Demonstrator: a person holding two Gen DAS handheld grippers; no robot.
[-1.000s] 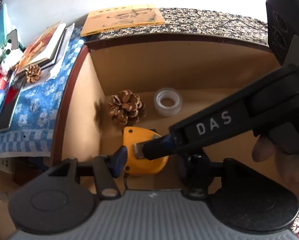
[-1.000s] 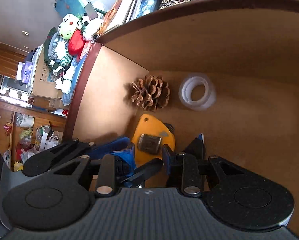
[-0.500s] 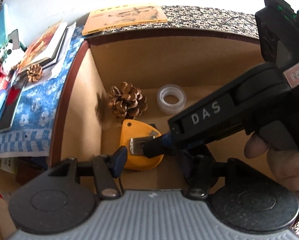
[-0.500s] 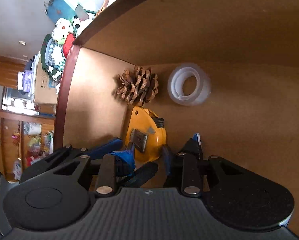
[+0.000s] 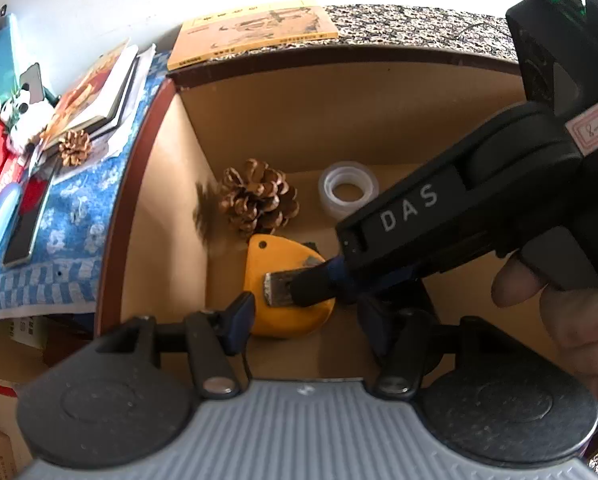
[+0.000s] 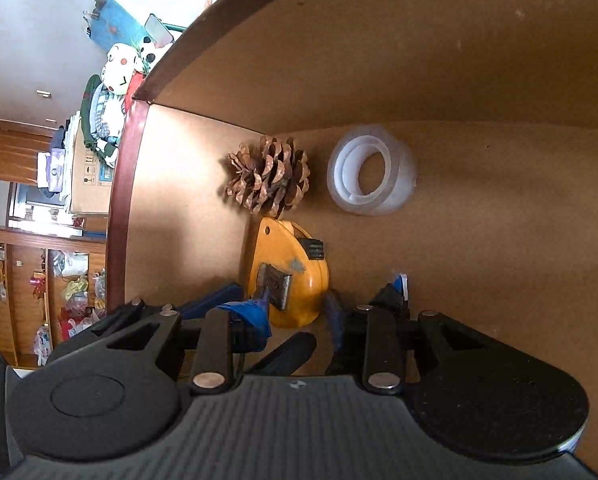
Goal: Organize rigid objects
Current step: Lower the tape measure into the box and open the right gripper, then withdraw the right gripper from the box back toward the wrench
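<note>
Tape measure [image 6: 295, 280] lay flat on the floor of the brown drawer [image 5: 171, 208], close to the left wall, with its metal clip [image 6: 275, 284] facing up.

The right gripper [image 6: 299, 304] sat right over it. Its jaws were opening, with the yellow case between them. One blue tip looked as if it touched the clip, but I could not tell if the other tip touched the case at all. The left gripper [image 5: 307, 312] was opening too. Its left tip was just beside the edge of the case and its right tip was well clear, so it was not pinching anything.

A pine cone [image 6: 271, 176] sat touching the top end of the tape measure. A roll of clear tape [image 6: 371, 176] lay near it, a bit to the right, not touching.

I think the tape measure is hard and a bit heavy for its size. Its shell looks smooth, so it could slip. The best place to grab is across the two flat sides, near the middle, or by the clip. The pine cone would be light and its scales could snap. The tape roll would be light and stiff.
</note>
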